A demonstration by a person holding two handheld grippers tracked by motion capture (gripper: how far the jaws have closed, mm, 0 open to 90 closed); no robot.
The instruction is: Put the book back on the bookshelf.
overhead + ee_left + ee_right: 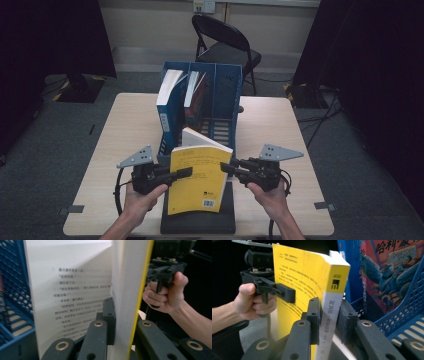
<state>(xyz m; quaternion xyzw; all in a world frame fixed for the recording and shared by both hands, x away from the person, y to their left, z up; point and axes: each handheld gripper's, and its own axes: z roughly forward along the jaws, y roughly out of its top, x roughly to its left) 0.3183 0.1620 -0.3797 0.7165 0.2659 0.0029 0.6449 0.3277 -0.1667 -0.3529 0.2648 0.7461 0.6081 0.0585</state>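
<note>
- One yellow paperback (196, 179) was present, held upright above the near middle of the table (280, 125), just in front of the blue file rack (227, 87).
- Two hand-held grippers were counted, one on each side of the book.
- The left gripper (186, 172) was clamped on the book's open edge: in the left gripper view one jaw lay against an inner printed page and the other against the yellow cover, with a block of pages pinched between them.
- The right gripper (225, 167) had its jaws around the spine edge; in the right gripper view one pad lay flat against the yellow cover beside the spine and the other pad stood close against the far side. Whether that second pad was pressing could not be fully judged, but the book appeared pinched.
- Two hands were seen, a left hand (142, 197) and a right hand (270, 195), one per gripper, entering from the near edge.
- The rack counted three upright compartments. The left one held a blue-spined book (167, 102), the middle one another volume with a dark cover (192, 95); the right one's contents could not be made out.
- One dark flat slab (227, 217) lay on the table beneath the held book.
- One black folding chair (225, 42) stood behind the table.
</note>
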